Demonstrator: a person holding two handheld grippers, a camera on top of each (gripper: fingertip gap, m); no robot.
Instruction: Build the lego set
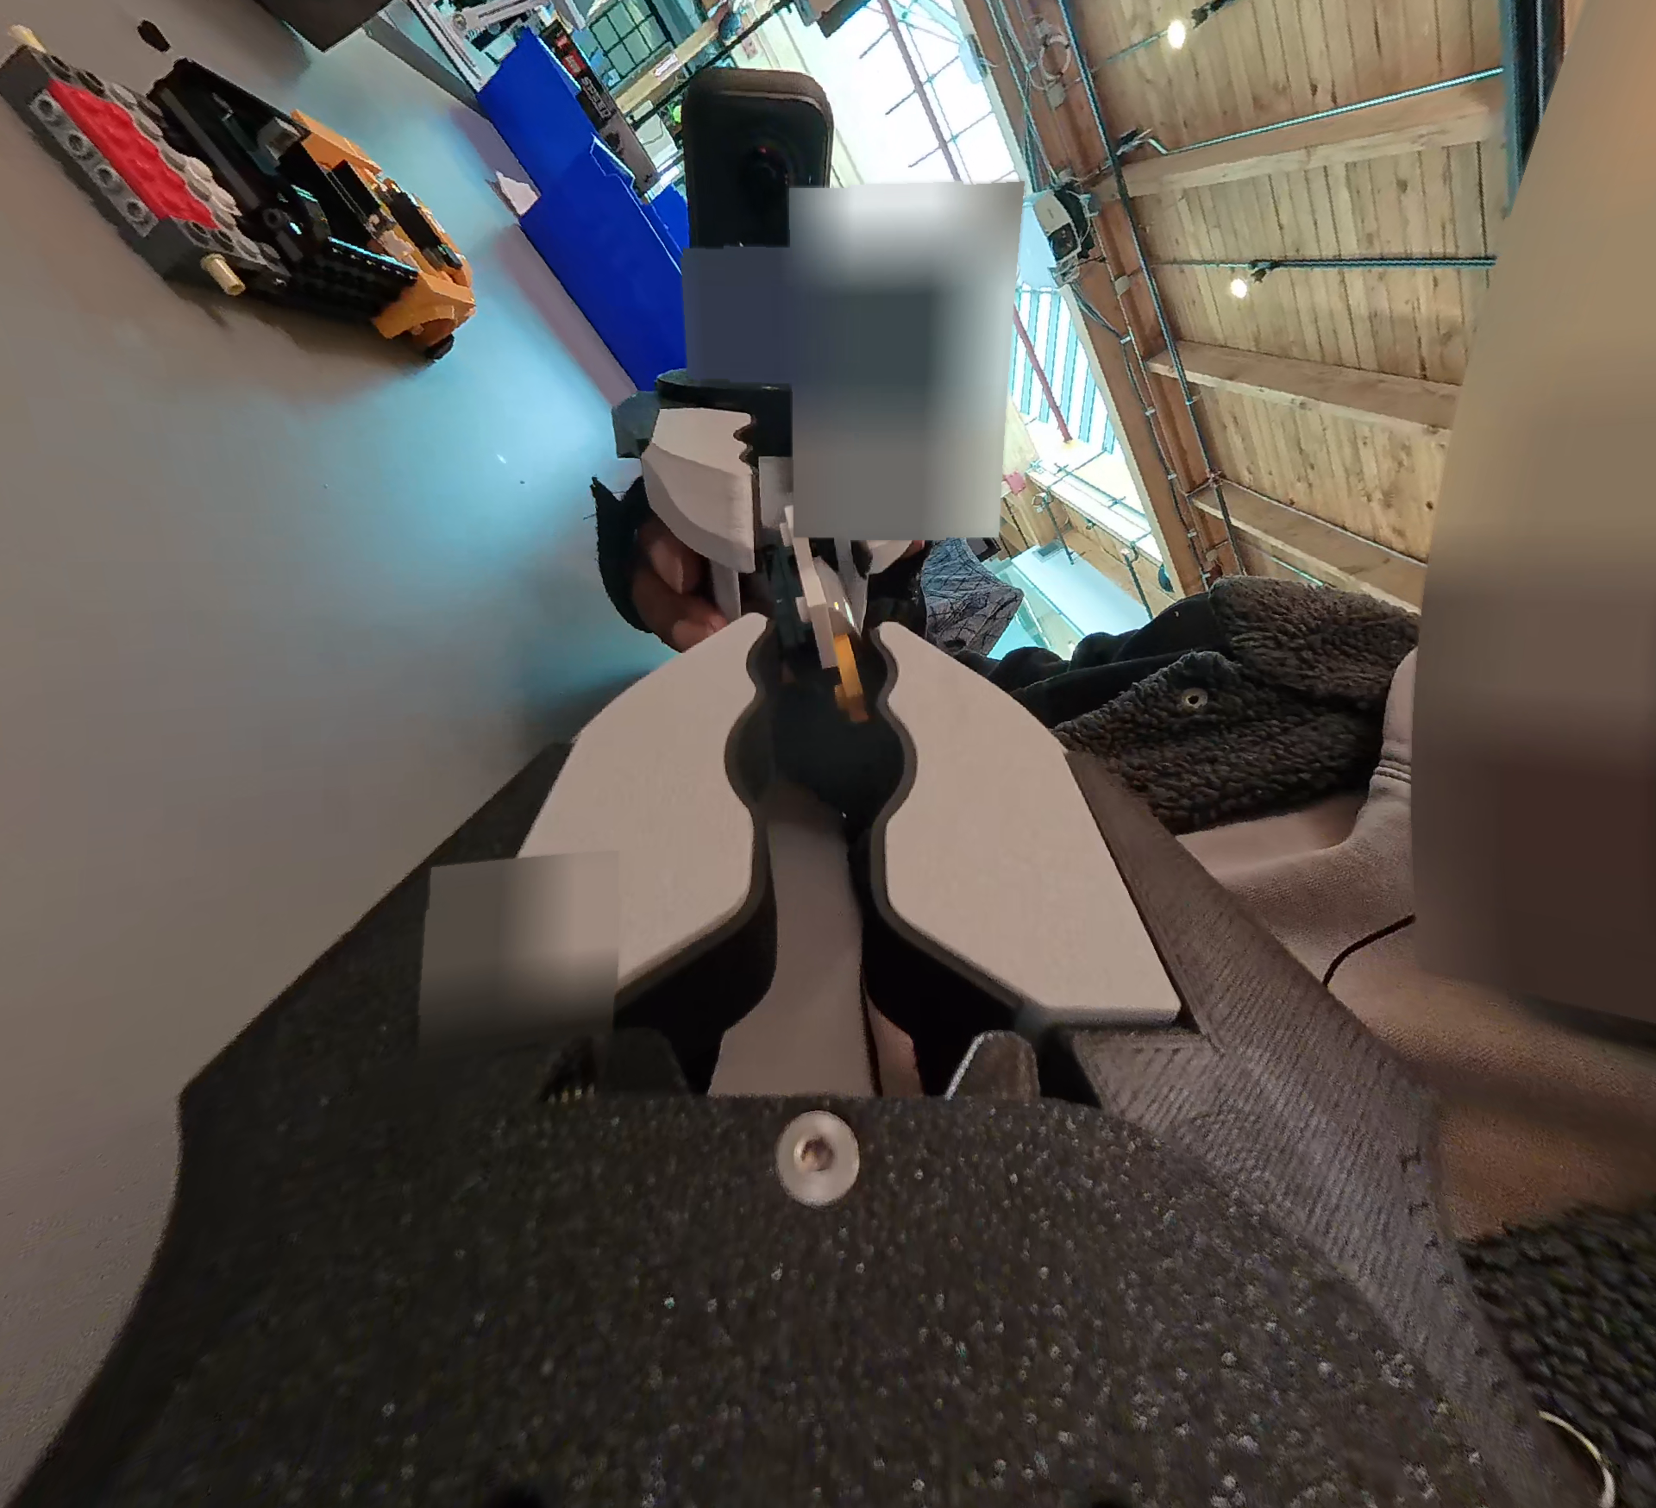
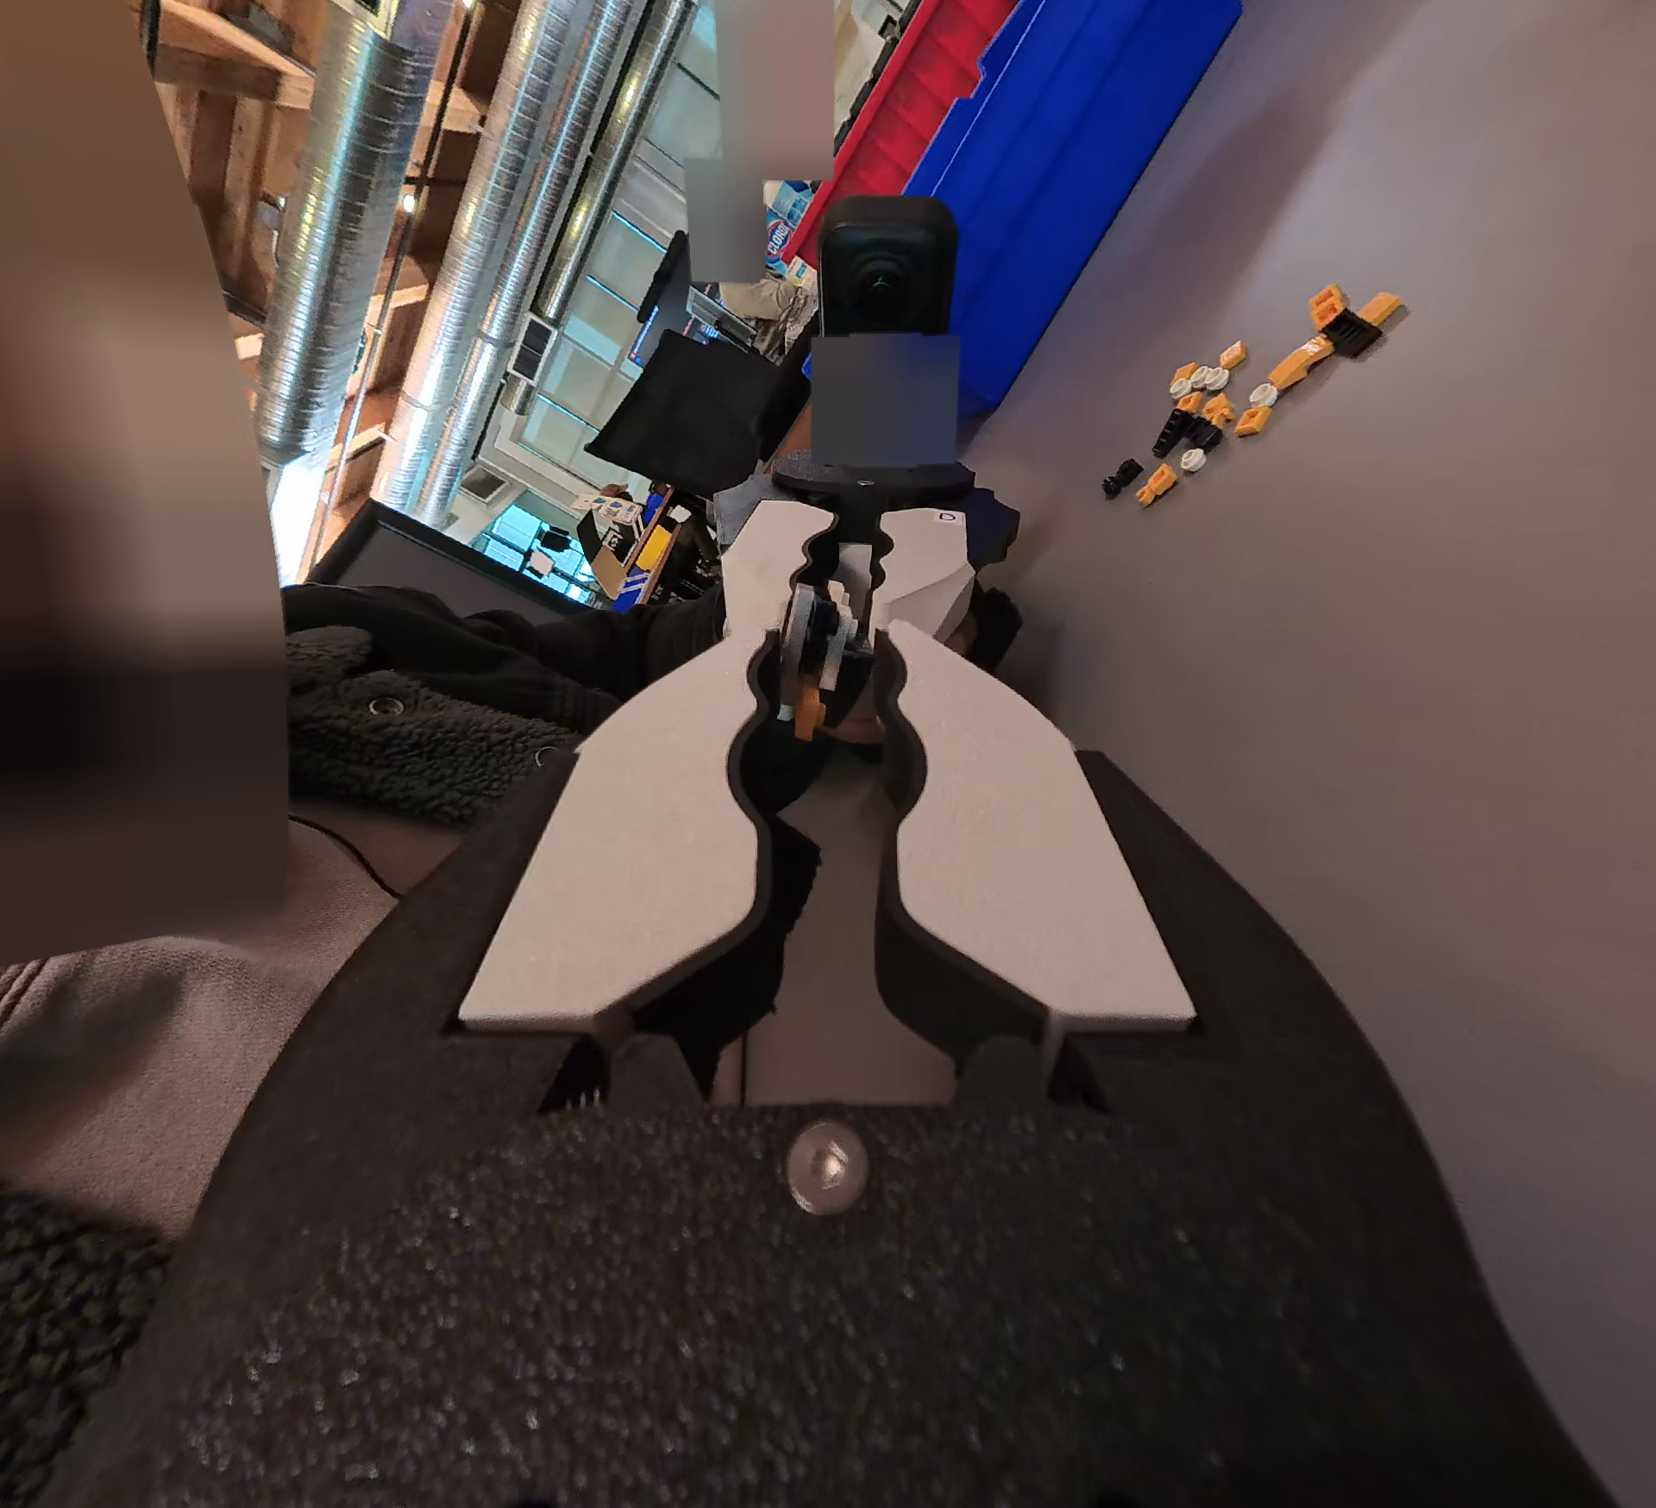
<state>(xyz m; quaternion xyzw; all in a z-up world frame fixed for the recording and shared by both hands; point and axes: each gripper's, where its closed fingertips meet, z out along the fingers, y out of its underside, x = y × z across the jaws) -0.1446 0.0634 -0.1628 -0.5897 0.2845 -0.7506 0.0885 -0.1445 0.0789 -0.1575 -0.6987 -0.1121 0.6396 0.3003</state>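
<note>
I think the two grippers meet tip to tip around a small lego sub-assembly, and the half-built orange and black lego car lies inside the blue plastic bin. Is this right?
One detail is wrong. The half-built orange and black lego car is not inside the blue plastic bin; the left wrist view shows it on the grey table, apart from the bin. The rest holds: the left gripper and right gripper meet around the small lego sub-assembly.

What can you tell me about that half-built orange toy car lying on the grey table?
The half-built orange car shows only in the left wrist view, far from both grippers, resting on the grey table. It looks like plastic bricks: orange body panels at one end, a black studded chassis, and at the other end a red plate framed by grey bricks. Small cream pins stick out at its sides. The top is open, with no roof. Nothing grips it; a loose black piece lies apart nearby.
</note>
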